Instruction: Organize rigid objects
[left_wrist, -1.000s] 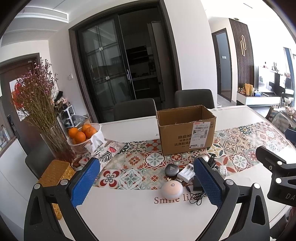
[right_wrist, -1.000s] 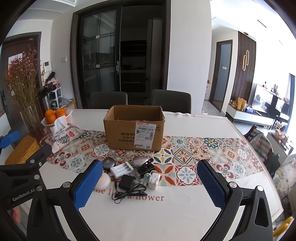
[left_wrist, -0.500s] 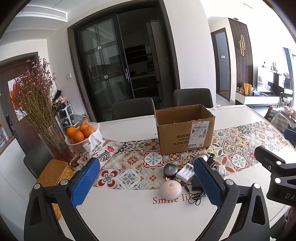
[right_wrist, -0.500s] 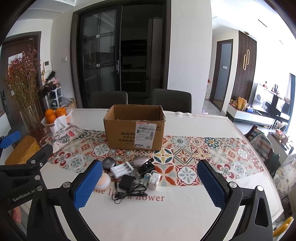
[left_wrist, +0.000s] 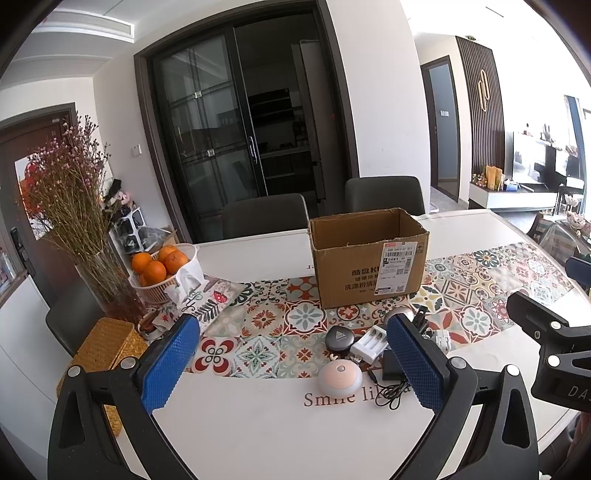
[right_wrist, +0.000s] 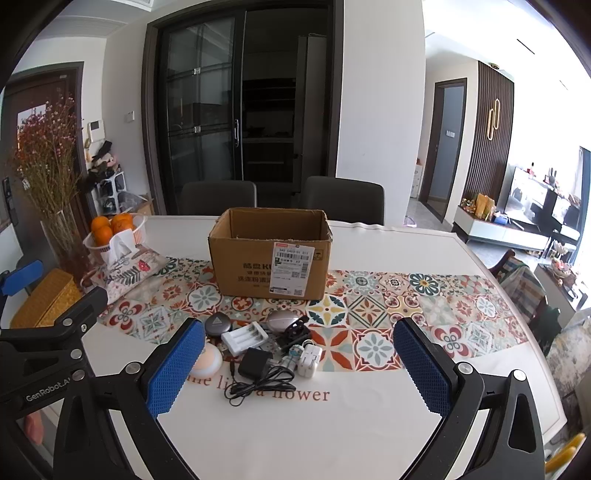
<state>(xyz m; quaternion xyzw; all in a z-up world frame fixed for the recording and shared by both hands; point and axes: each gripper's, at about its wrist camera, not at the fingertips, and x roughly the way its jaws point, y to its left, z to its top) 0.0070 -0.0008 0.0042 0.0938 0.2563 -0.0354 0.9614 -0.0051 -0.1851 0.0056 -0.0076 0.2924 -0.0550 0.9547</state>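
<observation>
An open cardboard box (right_wrist: 271, 253) (left_wrist: 367, 254) stands on the patterned table runner. In front of it lies a cluster of small items: a dark round case (right_wrist: 218, 325) (left_wrist: 339, 338), a white battery charger (right_wrist: 244, 338) (left_wrist: 369, 341), a silver oval case (right_wrist: 281, 320), a black clip (right_wrist: 295, 330), a white plug (right_wrist: 308, 362), a black adapter with cord (right_wrist: 255, 369) and a pink round lamp (left_wrist: 340, 376) (right_wrist: 208, 363). My left gripper (left_wrist: 291, 363) is open above the near table edge, left of the cluster. My right gripper (right_wrist: 301, 369) is open, empty, hovering before the cluster.
On the table's left side are a basket of oranges (left_wrist: 162, 266), a floral tissue pouch (right_wrist: 131, 267), a vase of dried flowers (left_wrist: 81, 221) and a woven yellow box (left_wrist: 105, 350). Two dark chairs (right_wrist: 341, 199) stand behind the table. The white table edge (right_wrist: 517, 295) curves at right.
Both grippers stay open and nearly still; the left view has shifted very slightly. Nothing on the table has moved.
</observation>
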